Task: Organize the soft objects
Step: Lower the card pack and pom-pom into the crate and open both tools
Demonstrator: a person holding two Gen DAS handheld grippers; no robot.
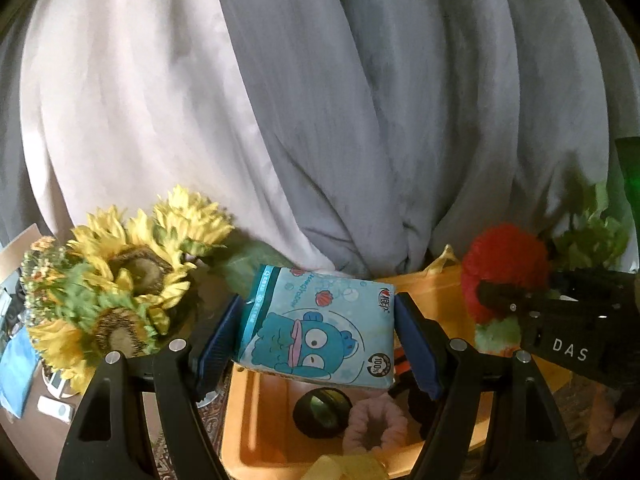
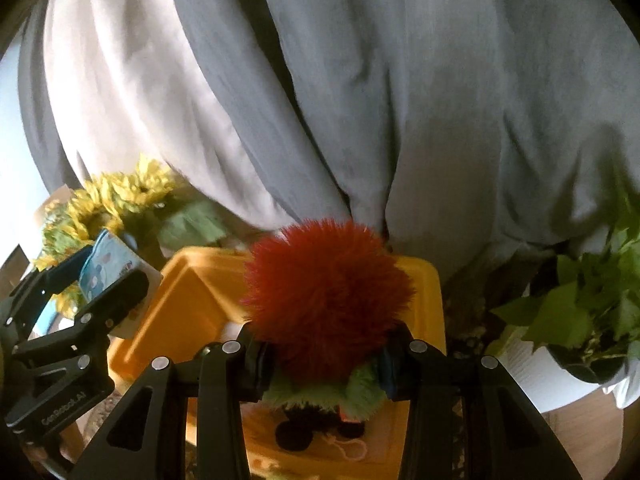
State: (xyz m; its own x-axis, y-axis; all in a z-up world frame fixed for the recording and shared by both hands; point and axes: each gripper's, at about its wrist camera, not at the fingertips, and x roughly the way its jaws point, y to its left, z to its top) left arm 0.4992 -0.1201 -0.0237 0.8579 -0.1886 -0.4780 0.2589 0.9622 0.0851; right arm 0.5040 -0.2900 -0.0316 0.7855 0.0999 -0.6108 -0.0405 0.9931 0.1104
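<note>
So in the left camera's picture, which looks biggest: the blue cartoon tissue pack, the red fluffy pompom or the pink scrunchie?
1. Blue cartoon tissue pack, though it is nearest the camera.
2. Red fluffy pompom.
3. Pink scrunchie, partly hidden.

i'm looking down at a wooden surface [image 2: 580, 436], bare at the lower right of my right view. an orange bin [image 2: 188, 308] sits on a dark patterned mat [image 1: 210, 420] spread over it. to the bin's left stands a bunch of sunflowers [image 1: 132, 276] (i can't make out its container), with small white items [image 1: 56, 404] on the brown top below it. to the bin's right, a leafy green plant in a dark pot [image 2: 588, 364] rests on something white.
</note>
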